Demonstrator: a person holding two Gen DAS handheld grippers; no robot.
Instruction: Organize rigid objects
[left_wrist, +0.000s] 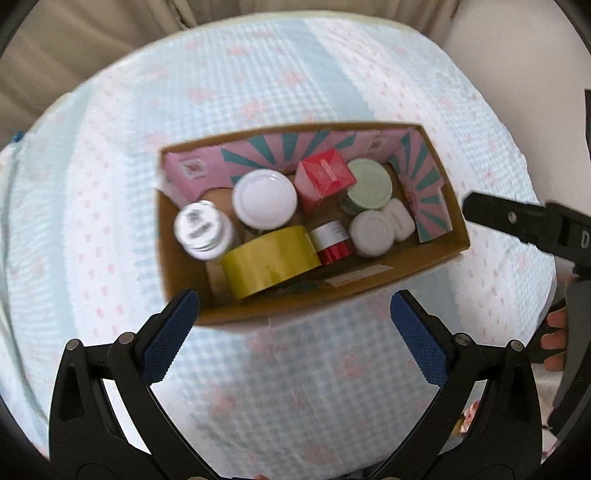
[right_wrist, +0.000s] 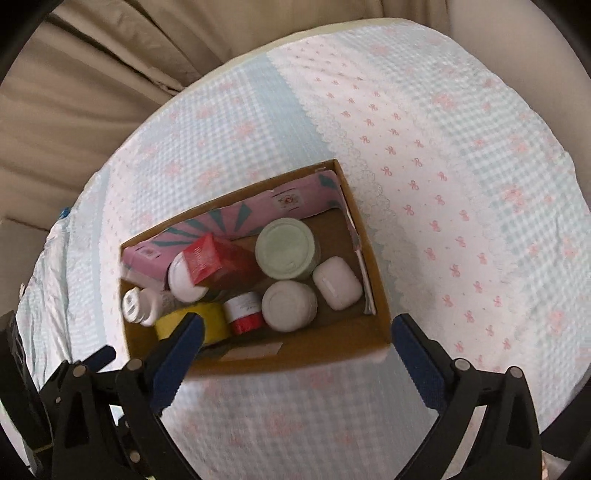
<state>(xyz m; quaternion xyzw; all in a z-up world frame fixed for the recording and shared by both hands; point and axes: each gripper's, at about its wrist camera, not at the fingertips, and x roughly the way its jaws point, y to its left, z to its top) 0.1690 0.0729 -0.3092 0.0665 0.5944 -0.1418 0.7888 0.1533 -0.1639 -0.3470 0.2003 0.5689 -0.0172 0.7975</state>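
Observation:
A cardboard box (left_wrist: 388, 275) (right_wrist: 332, 350) stands on the cloth-covered table. Inside lie a yellow tape roll (left_wrist: 271, 264) (right_wrist: 212, 319), a red carton (left_wrist: 325, 177) (right_wrist: 212, 258), a green-lidded jar (left_wrist: 369, 188) (right_wrist: 286, 249), white-lidded jars (left_wrist: 264, 197) (right_wrist: 288, 304), a white bottle (left_wrist: 201, 230) (right_wrist: 142, 302), a small red-and-white jar (left_wrist: 330, 242) (right_wrist: 243, 310) and a white earbud case (left_wrist: 399, 219) (right_wrist: 336, 282). My left gripper (left_wrist: 295, 332) is open and empty just before the box's near wall. My right gripper (right_wrist: 295, 354) is open and empty above the box's near edge.
A blue gingham cloth with pink bows (left_wrist: 295, 387) (right_wrist: 461, 184) covers the table. Beige curtains (right_wrist: 74, 92) hang behind. The right gripper's black body (left_wrist: 535, 229) shows right of the box in the left wrist view, and the left gripper's body (right_wrist: 74, 369) at lower left in the right wrist view.

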